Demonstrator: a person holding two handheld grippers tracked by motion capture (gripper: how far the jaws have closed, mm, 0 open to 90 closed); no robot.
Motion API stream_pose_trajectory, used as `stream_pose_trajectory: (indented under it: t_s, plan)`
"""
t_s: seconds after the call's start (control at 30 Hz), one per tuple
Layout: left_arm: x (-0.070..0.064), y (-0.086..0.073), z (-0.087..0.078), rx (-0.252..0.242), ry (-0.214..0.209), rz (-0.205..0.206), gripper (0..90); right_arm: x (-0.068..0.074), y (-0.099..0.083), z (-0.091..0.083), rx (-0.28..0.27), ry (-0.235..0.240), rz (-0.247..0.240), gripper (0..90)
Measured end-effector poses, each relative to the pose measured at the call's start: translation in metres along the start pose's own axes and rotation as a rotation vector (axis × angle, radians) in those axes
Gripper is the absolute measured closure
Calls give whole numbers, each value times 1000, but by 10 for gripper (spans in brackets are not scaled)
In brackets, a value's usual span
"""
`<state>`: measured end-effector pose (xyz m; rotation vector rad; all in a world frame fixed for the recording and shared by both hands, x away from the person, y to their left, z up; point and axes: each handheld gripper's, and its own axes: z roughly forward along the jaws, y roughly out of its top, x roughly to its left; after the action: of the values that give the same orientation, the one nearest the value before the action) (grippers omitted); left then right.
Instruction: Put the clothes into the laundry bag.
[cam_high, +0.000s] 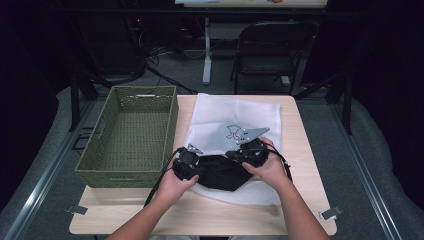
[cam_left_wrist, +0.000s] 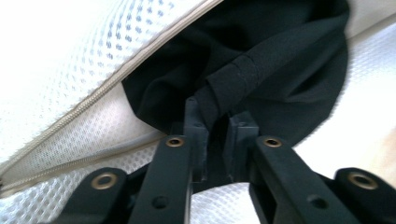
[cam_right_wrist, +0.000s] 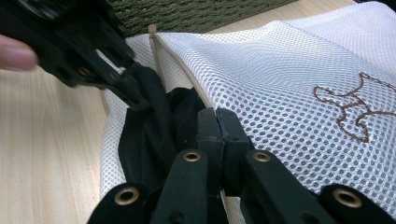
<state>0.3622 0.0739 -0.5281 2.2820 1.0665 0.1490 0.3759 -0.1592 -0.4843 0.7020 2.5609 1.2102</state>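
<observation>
Left tool (cam_left_wrist: 217, 135) clamped on folded black garment (cam_left_wrist: 261, 65), right tool (cam_right_wrist: 219, 126) pinching white mesh bag (cam_right_wrist: 289, 70) zipper edge at frame centre; both soft, limp, light, so grip at seams

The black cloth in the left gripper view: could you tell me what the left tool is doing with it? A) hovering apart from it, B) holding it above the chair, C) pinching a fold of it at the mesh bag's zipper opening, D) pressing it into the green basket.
C: the left tool is shut on a rolled fold of the black cloth, which lies in the mesh bag by its zipper.
</observation>
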Motion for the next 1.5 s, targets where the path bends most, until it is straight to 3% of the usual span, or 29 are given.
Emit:
stream_pose_trajectory:
  t_s: [0.03,0.17,0.37,0.6,0.8,0.97,1.1,1.27,1.5]
  plan:
    - [1,0,3,13,17,15,789,0,0,0,1,0,0,896]
    - [-1,-1,7,9,76,13,688,0,-1,0,-1,1,1,896]
    - [0,-6,-1,-5,87,-1,567,-1,-1,0,-4,2,1,896]
    - [0,-15,-15,-29,61,-17,518,0,-1,1,-1,2,6,896]
    - [-14,-19,-30,-48,13,-3,517,0,-1,1,-2,2,6,896]
    - [-26,-20,-33,-49,-33,15,512,0,-1,1,-2,1,6,896]
    - [-35,-19,-24,-48,-61,33,434,0,-1,1,-3,2,5,896]
    - [-38,-14,-4,-43,-20,29,353,0,-1,1,-2,0,3,896]
    - [-33,-9,16,-11,18,24,346,0,-1,0,-3,2,4,895]
